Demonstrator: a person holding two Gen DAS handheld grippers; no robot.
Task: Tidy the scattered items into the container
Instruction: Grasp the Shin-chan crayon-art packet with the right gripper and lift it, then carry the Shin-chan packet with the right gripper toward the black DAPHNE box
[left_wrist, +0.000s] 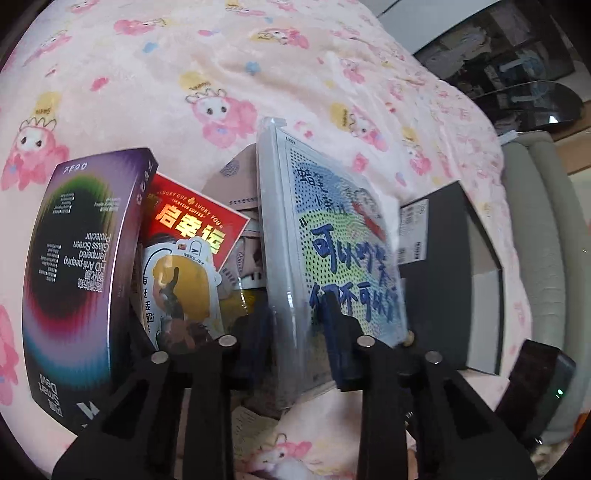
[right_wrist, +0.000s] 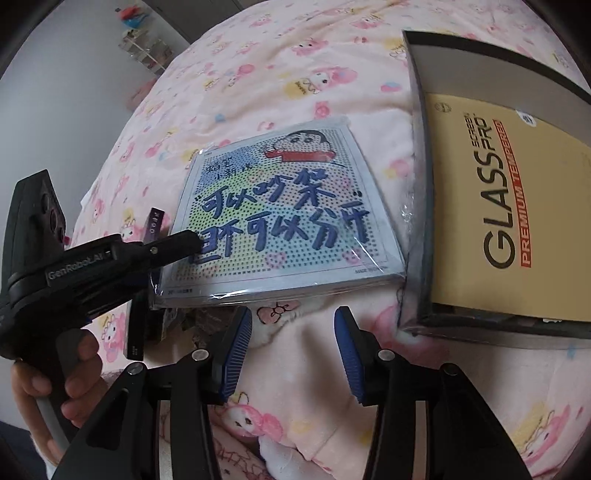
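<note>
My left gripper (left_wrist: 297, 332) is shut on a flat plastic-wrapped cartoon pack (left_wrist: 343, 236) with blue handwriting, gripping its near edge and holding it tilted on edge. In the right wrist view the same pack (right_wrist: 284, 214) hangs over the pink blanket, with the left gripper (right_wrist: 184, 240) pinching its left side. My right gripper (right_wrist: 293, 350) is open just in front of the pack, with nothing between its blue pads (right_wrist: 236, 354). Left of the pack, a purple screen-protector box (left_wrist: 77, 273), a red card (left_wrist: 195, 229) and a sticker sheet (left_wrist: 181, 288) stand against brown cardboard (left_wrist: 236, 177).
A yellow Glass Pro box (right_wrist: 498, 203) in clear wrap lies to the right of the pack. A black box (left_wrist: 450, 266) sits right of it in the left wrist view. Everything rests on a pink cartoon-print blanket (left_wrist: 166, 74). A hand (right_wrist: 77, 373) holds the left gripper's handle.
</note>
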